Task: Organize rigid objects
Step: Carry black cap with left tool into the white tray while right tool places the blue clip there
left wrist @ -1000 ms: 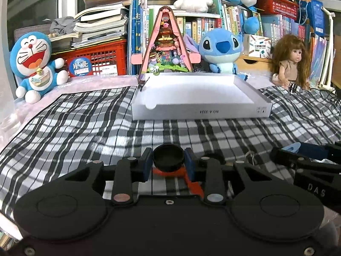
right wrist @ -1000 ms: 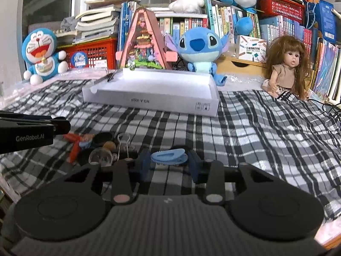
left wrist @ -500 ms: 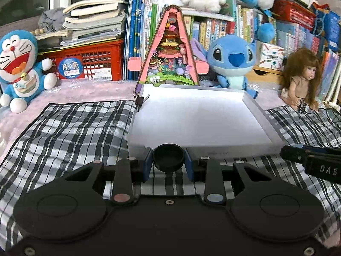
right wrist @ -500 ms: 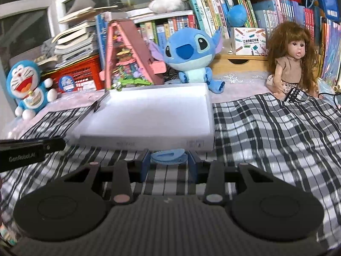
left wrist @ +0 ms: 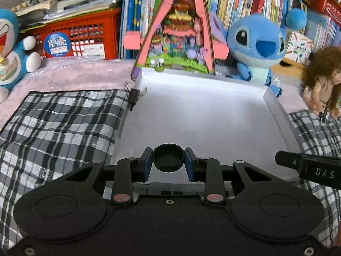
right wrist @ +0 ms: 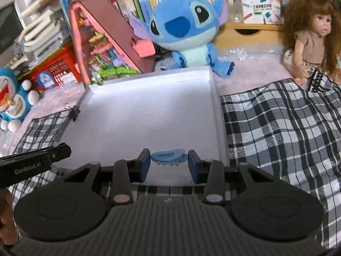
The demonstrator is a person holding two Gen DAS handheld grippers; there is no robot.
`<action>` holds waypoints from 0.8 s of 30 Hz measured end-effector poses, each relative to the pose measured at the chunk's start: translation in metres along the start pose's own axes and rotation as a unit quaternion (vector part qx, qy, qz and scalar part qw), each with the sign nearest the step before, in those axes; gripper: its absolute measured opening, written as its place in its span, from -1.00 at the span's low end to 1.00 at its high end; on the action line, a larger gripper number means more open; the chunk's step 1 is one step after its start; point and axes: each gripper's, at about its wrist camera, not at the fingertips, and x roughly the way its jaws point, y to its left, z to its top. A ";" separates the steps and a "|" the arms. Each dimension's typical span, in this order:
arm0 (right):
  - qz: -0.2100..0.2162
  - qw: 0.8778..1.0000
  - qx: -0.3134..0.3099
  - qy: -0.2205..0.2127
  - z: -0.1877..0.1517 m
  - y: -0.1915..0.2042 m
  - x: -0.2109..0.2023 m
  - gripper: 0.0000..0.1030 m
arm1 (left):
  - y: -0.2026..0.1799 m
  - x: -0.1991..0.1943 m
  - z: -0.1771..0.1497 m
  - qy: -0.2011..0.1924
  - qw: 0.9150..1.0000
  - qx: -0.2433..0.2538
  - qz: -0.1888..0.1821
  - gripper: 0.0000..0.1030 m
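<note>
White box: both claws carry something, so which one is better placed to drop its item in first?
Probably the left. Its claw holds the black cap already above the white box floor; the right claw, gripping the blue clip, sits just over the near edge.

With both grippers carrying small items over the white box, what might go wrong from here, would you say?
1. The left gripper holds the round black cap only by its curved rim; it may slip or roll on release.
2. The right gripper pinches the blue clip near the white box's near wall, so an early release could drop it on the checked cloth.
3. The grippers are close and could bump.
</note>
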 end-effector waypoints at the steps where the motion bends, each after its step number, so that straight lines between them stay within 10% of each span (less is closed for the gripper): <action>1: -0.005 1.000 -0.002 0.003 0.001 0.001 0.004 -0.15 | -0.001 0.005 -0.001 0.003 1.000 0.001 0.002 -0.42; 24: -0.018 0.999 -0.007 0.033 -0.002 0.001 0.036 -0.15 | -0.004 0.032 -0.010 0.020 0.999 0.027 0.026 -0.41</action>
